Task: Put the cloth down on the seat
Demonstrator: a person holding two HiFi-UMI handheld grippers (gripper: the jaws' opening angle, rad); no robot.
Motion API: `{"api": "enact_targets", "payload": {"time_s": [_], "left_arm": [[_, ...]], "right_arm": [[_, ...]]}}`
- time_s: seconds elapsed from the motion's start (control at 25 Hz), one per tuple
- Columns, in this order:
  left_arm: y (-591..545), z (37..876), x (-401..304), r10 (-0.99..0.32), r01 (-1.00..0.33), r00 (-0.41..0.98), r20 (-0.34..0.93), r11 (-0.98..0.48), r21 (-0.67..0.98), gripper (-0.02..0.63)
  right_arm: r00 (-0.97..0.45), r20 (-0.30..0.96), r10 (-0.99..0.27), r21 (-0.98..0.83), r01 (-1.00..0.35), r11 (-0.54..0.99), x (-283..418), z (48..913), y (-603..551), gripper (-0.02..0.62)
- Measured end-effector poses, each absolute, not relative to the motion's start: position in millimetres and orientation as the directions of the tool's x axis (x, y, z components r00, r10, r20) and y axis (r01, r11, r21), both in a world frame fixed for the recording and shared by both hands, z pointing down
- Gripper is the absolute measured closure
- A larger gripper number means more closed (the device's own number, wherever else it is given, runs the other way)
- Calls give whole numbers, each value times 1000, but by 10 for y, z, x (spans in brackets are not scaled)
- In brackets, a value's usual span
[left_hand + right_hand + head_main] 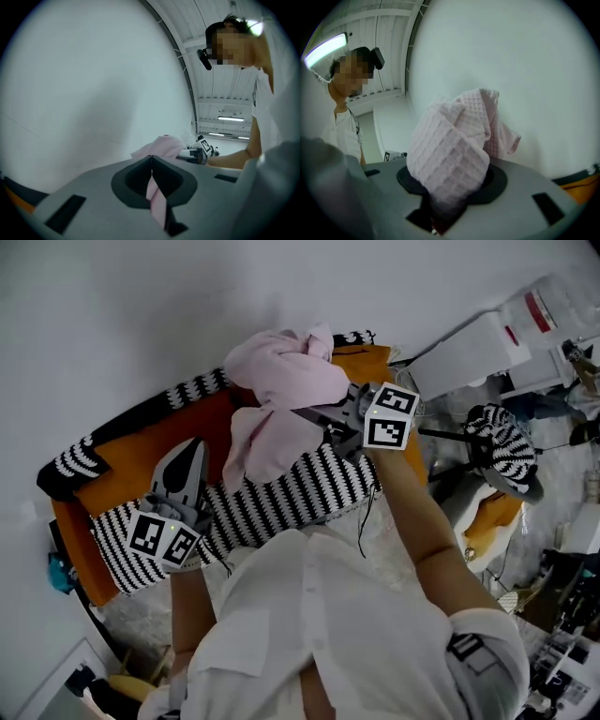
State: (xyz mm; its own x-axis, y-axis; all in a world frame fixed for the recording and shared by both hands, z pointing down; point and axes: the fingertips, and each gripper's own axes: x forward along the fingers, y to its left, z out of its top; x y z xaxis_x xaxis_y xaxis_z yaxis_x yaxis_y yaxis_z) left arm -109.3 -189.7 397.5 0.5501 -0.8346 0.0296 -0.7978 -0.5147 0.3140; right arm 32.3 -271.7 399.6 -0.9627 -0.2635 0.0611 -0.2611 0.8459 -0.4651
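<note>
A pink waffle-weave cloth (pixel 281 395) hangs bunched above the striped seat cushion (pixel 281 502) of an orange chair (pixel 141 460). My right gripper (pixel 314 416) is shut on the cloth; in the right gripper view the cloth (pixel 452 150) bulges out of the jaws (pixel 450 190) and hides the tips. My left gripper (pixel 195 451) hovers over the left part of the seat, a little left of the cloth and not touching it. Its jaws (pixel 151 161) meet at the tips. A thin pink strip shows through the slit between them, with the cloth (pixel 159 145) beyond.
The chair's black-and-white arm and back edge (pixel 75 465) border the seat on the left and at the rear. A second striped chair (pixel 502 451) and white boxes (pixel 487 348) stand to the right. A white wall rises behind the chair.
</note>
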Motion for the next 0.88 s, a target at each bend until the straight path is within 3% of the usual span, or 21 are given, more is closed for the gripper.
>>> {"api": "enact_targets", "payload": {"time_s": [0.4, 0.88], "left_arm": [[-2507, 3989, -45, -830, -797, 556, 47, -516, 313, 589], [-2969, 4098, 685, -765, -752, 636, 102, -585, 303, 589]], "right_arm": [[-940, 201, -277, -433, -339, 835, 1604, 4628, -3931, 405], [-801, 505, -322, -369, -537, 758, 2561, 5550, -4764, 388]]}}
